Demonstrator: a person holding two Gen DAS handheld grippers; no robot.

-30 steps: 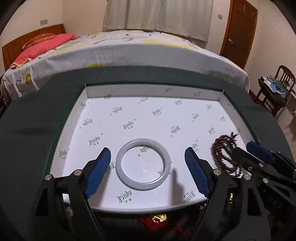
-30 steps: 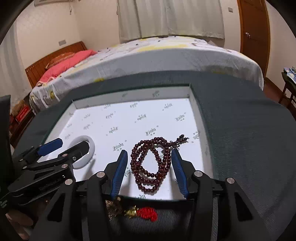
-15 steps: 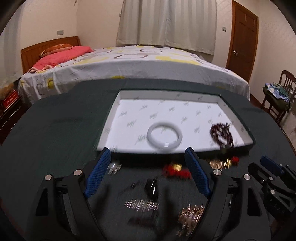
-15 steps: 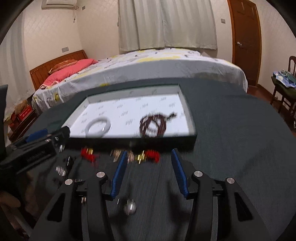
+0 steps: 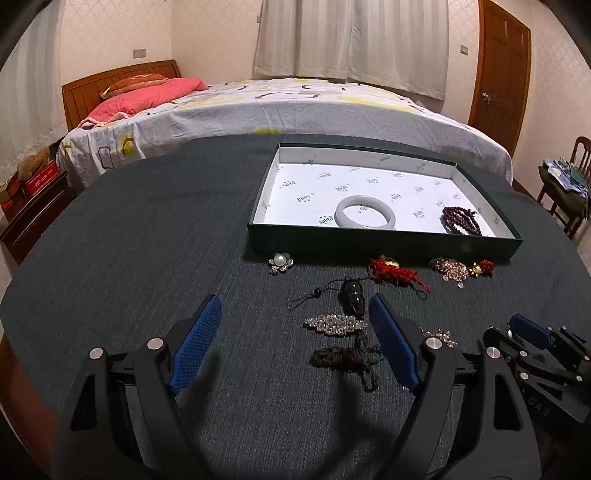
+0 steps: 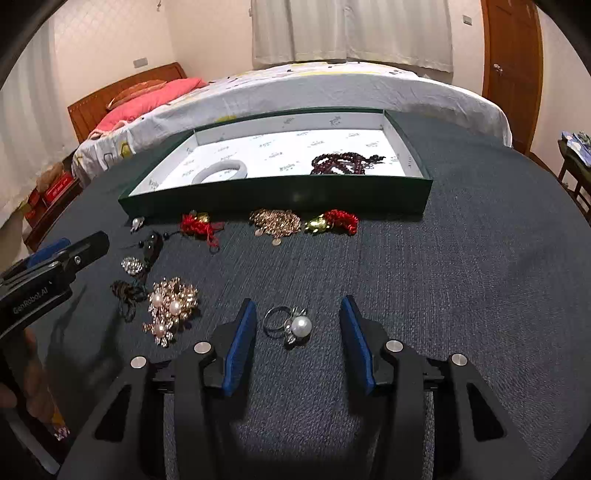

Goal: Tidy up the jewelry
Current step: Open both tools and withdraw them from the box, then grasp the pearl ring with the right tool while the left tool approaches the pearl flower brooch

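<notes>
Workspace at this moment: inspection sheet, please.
Surface: dark cloth table.
Job's things: green tray holds white bangle and dark red beads; pearl ring, pearl brooch and red tassel charms lie loose in front of it.
Clutter: nothing seen.
Grippers: left gripper open, empty; right gripper open, straddling the ring, jaws just been closing.
Cables: nothing seen.
Surroundings: bed, door, curtains.

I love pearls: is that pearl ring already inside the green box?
No, the pearl ring lies on the dark cloth between the right gripper's fingers, outside the box.
</notes>
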